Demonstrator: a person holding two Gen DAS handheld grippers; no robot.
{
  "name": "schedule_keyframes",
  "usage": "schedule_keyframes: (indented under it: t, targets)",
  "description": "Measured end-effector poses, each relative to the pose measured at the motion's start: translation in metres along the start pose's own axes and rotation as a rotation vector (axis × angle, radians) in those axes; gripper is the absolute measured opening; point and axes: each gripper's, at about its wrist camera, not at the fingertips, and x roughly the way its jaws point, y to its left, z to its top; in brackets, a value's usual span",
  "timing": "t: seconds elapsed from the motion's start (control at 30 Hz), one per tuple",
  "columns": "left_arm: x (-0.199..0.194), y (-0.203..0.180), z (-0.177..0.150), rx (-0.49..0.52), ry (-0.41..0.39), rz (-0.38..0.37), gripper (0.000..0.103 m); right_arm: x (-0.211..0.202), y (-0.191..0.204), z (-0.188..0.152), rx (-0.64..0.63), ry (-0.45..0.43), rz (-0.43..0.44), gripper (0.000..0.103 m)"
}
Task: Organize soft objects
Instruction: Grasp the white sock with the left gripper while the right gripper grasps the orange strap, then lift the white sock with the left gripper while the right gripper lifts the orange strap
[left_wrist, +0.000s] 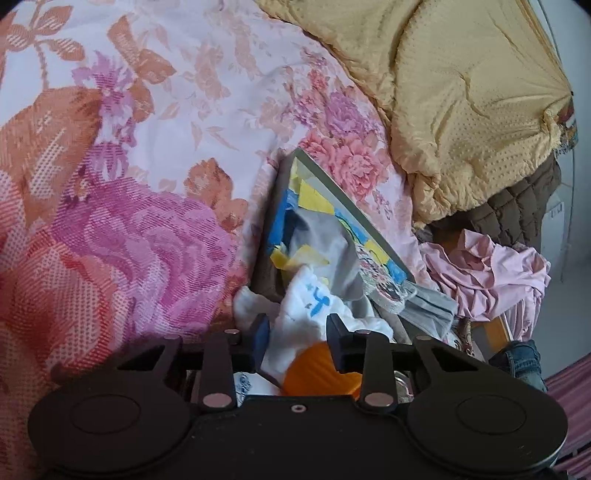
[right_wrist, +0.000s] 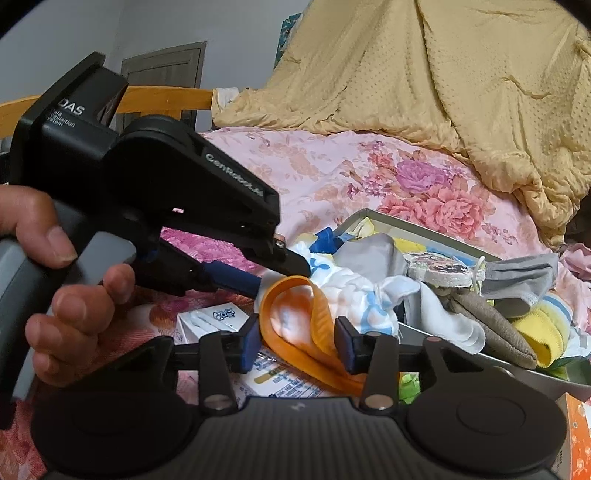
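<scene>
Left gripper (right_wrist: 284, 273) spread around white cloth (right_wrist: 347, 291); right gripper (right_wrist: 295, 341) spread around orange band (right_wrist: 317, 314).

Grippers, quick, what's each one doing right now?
Left gripper: open, fingers either side of the white cloth.
Right gripper: open, straddling the orange band.

- Left gripper (left_wrist: 298, 334): matte black body, two round discs flanking a centre plate with one small screw hole.
- Black link arms pinned with silver rivets; fingers (left_wrist: 261, 334) black with dark blue pads.
- Right gripper (right_wrist: 295, 345): same black build, but ribbed grey texture across its centre plate; blue pads on black fingers.
- Seen from the right wrist camera, the left unit's side reads "GenRobot.AI" in white; its boxy black top block carries white lettering ending in "DAS".
- Grey handle below.
- Left hand (right_wrist: 62, 280): bare skin, short nails, no sleeve visible.
</scene>
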Motion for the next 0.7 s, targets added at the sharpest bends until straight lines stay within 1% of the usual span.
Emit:
schedule_keyframes:
  t: [0.1, 0.2, 0.27, 0.33, 0.4, 0.43, 0.47, 0.57, 0.63, 0.7]
  targets:
    - [0.001, 0.005, 0.002, -0.026, 0.003, 0.006, 0.035, 0.003, -0.002, 0.002, 0.029, 0.014, 0.013, 0.050]
    - [0.003, 0.006, 0.001, -0.020, 0.012, 0.011, 0.035, 0.009, -0.013, 0.005, 0.132, 0.042, 0.055, 0.052]
    - [0.005, 0.006, 0.001, -0.024, 0.022, 0.008, 0.034, 0.011, -0.016, 0.006, 0.147, 0.050, 0.060, 0.051]
    - [0.006, 0.007, 0.001, -0.033, 0.026, 0.003, 0.033, 0.009, -0.012, 0.006, 0.117, 0.043, 0.052, 0.042]
    - [0.007, 0.007, 0.001, -0.035, 0.027, 0.001, 0.027, 0.007, -0.008, 0.005, 0.090, 0.039, 0.053, 0.035]
    - [0.007, 0.006, 0.001, -0.034, 0.028, -0.004, 0.025, 0.005, -0.009, 0.005, 0.091, 0.036, 0.058, 0.033]
    - [0.006, 0.004, 0.001, -0.026, 0.027, -0.006, 0.020, 0.004, -0.010, 0.005, 0.097, 0.033, 0.064, 0.032]
    - [0.003, -0.004, 0.002, -0.007, 0.031, -0.007, 0.011, -0.002, -0.014, 0.005, 0.117, 0.016, 0.071, 0.024]
    - [0.000, -0.008, 0.004, -0.012, 0.033, -0.009, 0.009, -0.007, -0.017, 0.006, 0.124, 0.008, 0.064, 0.018]
    - [-0.004, -0.012, 0.005, -0.003, 0.036, -0.011, 0.007, -0.014, -0.020, 0.008, 0.148, 0.002, 0.067, 0.015]
